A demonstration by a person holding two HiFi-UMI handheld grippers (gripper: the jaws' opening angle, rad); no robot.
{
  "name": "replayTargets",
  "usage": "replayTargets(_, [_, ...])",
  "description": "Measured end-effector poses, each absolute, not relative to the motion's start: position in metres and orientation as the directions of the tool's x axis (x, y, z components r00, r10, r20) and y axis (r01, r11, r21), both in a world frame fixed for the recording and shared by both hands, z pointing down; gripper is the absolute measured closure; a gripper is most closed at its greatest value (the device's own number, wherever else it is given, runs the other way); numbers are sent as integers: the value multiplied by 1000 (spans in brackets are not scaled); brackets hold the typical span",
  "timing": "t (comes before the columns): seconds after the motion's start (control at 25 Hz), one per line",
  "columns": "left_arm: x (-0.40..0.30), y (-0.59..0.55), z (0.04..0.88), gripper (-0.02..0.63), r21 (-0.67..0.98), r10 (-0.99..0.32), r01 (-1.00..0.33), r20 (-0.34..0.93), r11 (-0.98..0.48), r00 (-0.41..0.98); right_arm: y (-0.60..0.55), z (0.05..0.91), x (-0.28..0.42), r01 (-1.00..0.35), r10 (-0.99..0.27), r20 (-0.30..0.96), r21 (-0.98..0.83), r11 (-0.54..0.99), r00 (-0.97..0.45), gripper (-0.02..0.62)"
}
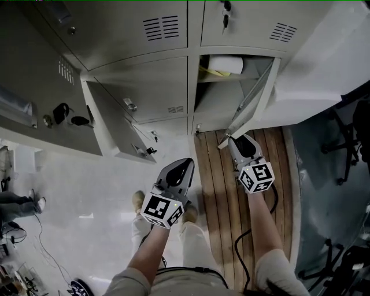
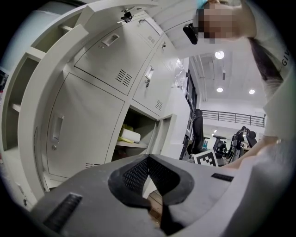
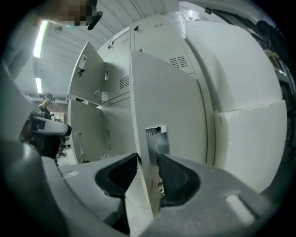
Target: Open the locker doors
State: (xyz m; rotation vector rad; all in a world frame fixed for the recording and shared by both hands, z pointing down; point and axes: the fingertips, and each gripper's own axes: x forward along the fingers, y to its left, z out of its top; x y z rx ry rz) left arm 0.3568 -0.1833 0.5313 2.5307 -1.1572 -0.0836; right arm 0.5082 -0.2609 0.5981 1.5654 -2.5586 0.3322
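Grey steel lockers fill the top of the head view. The right-hand locker door [image 1: 254,95] [image 3: 162,92] stands swung out, and my right gripper [image 1: 234,139] [image 3: 148,159] is shut on its free edge, one pad on each side beside the shiny handle plate [image 3: 156,139]. Behind that door the compartment shows a white roll [image 1: 225,65] [image 2: 131,135] on a shelf. Another door [image 1: 113,124] at the left also hangs open. Between them a door [image 1: 150,87] [image 2: 78,125] stays closed. My left gripper [image 1: 184,165] [image 2: 148,158] hovers shut and empty, apart from the lockers.
Keys hang in the lock of an upper closed door [image 1: 226,14]. A wooden floor strip [image 1: 231,202] runs under the right arm, with white floor to the left. Office chairs [image 1: 347,139] stand at the right. Someone's legs and shoe [image 1: 34,202] show at the far left.
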Motion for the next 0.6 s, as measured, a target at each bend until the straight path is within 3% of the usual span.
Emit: replayTargets(0.6, [347,-174,527,607,335,-746,-729,99,-598,658,-225,598,574,-949,-919,237,-98,300,-315,454])
